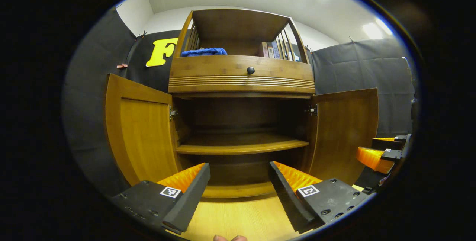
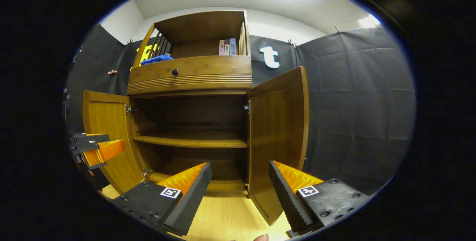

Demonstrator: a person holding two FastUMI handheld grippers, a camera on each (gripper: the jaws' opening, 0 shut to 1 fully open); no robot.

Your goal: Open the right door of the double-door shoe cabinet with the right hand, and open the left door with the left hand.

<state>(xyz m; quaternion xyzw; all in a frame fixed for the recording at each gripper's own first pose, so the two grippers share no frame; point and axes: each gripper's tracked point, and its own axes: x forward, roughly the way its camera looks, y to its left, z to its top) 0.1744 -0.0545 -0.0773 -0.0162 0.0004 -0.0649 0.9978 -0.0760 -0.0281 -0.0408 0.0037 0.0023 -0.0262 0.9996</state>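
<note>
The wooden shoe cabinet (image 1: pixel 241 84) stands before me with both lower doors swung wide. Its left door (image 1: pixel 139 133) and right door (image 1: pixel 344 133) hang open, baring a bare inner shelf (image 1: pixel 241 146). My left gripper (image 1: pixel 240 181) is open, low in front of the cabinet's floor, holding nothing. In the right gripper view the right door (image 2: pixel 277 137) stands edge-on just ahead, and the left door (image 2: pixel 106 137) is open too. My right gripper (image 2: pixel 240 181) is open and holds nothing; it also appears at far right in the left gripper view (image 1: pixel 379 155). The left gripper (image 2: pixel 95 148) shows at that view's far left.
A drawer with a black knob (image 1: pixel 250 70) sits above the doors. The top shelf holds a blue cloth (image 1: pixel 203 51) and some books (image 1: pixel 269 49). Black booth cloth (image 2: pixel 353 103) hangs behind and to both sides. A pale wooden floor (image 1: pixel 238 218) lies below.
</note>
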